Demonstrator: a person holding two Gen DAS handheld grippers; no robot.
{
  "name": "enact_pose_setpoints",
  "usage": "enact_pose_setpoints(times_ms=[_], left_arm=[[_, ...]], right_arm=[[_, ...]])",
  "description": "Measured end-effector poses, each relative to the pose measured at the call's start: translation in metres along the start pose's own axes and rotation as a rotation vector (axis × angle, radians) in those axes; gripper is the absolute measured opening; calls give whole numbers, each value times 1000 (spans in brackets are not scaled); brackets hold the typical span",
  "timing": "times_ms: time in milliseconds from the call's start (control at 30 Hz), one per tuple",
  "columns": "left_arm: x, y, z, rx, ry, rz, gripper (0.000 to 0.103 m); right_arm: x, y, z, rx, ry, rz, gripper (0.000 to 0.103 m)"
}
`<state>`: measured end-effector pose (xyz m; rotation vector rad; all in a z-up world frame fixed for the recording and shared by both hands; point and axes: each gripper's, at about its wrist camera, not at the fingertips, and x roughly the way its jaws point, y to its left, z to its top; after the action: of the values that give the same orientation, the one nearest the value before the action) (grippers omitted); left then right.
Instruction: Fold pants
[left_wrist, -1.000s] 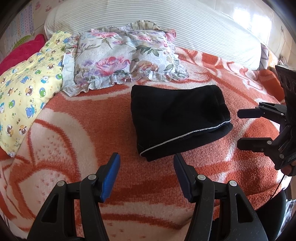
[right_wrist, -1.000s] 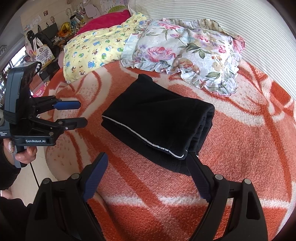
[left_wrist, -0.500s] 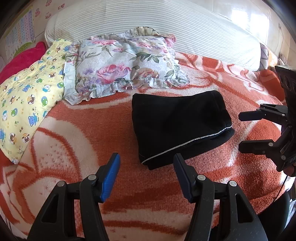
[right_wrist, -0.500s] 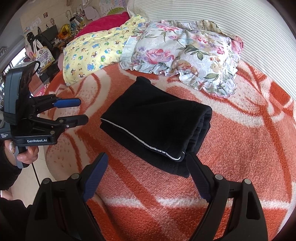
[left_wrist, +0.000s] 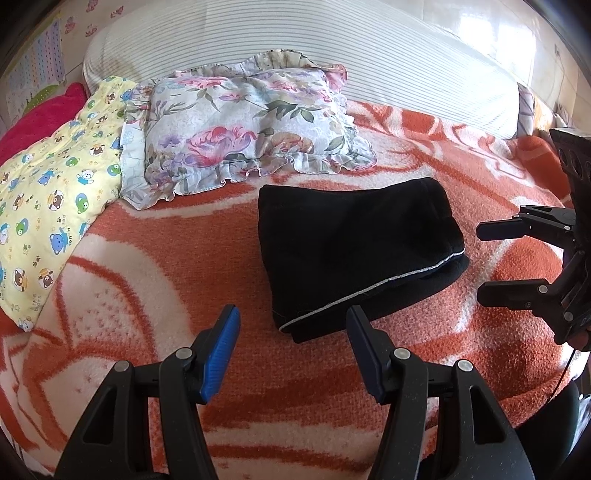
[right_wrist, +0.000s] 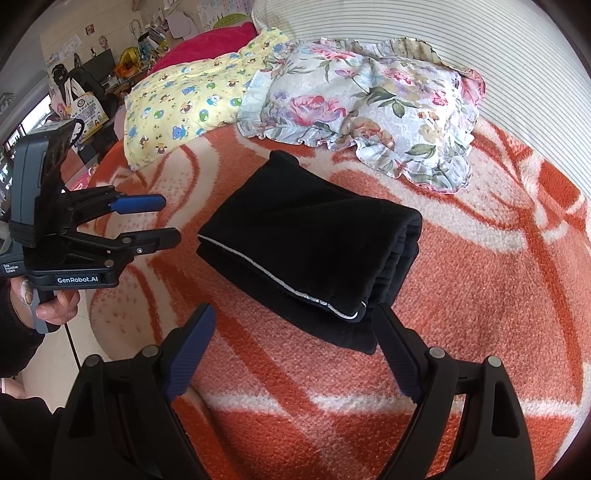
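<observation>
The black pants (left_wrist: 354, 251) lie folded into a thick rectangle with a thin white stripe on the orange-and-cream blanket (left_wrist: 147, 266); they also show in the right wrist view (right_wrist: 310, 243). My left gripper (left_wrist: 291, 328) is open and empty, just short of the bundle's near left corner; it shows from the side in the right wrist view (right_wrist: 162, 218). My right gripper (right_wrist: 291, 328) is open and empty, in front of the bundle's near right corner; it shows in the left wrist view (left_wrist: 484, 262), right of the pants.
A floral ruffled pillow (left_wrist: 243, 125) lies behind the pants. A yellow bear-print quilt (left_wrist: 48, 184) and a pink cushion (left_wrist: 33, 118) lie at the left. A striped bolster (left_wrist: 332, 55) runs along the back. Cluttered furniture (right_wrist: 92, 77) stands beyond the bed's left edge.
Both grippers have drawn back slightly from the folded pants, which sit a little farther from the fingers. Both stay open and empty; the pants have not moved.
</observation>
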<state>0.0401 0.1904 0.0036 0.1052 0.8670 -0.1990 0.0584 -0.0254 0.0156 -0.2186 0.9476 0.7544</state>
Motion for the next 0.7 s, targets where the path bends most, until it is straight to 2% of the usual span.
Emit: enact_pose_setpoints(times_ms=[700], left_arm=[[7, 0, 0, -6, 22, -11, 60]], right_arm=[[2, -1, -1, 0, 6, 2, 87]])
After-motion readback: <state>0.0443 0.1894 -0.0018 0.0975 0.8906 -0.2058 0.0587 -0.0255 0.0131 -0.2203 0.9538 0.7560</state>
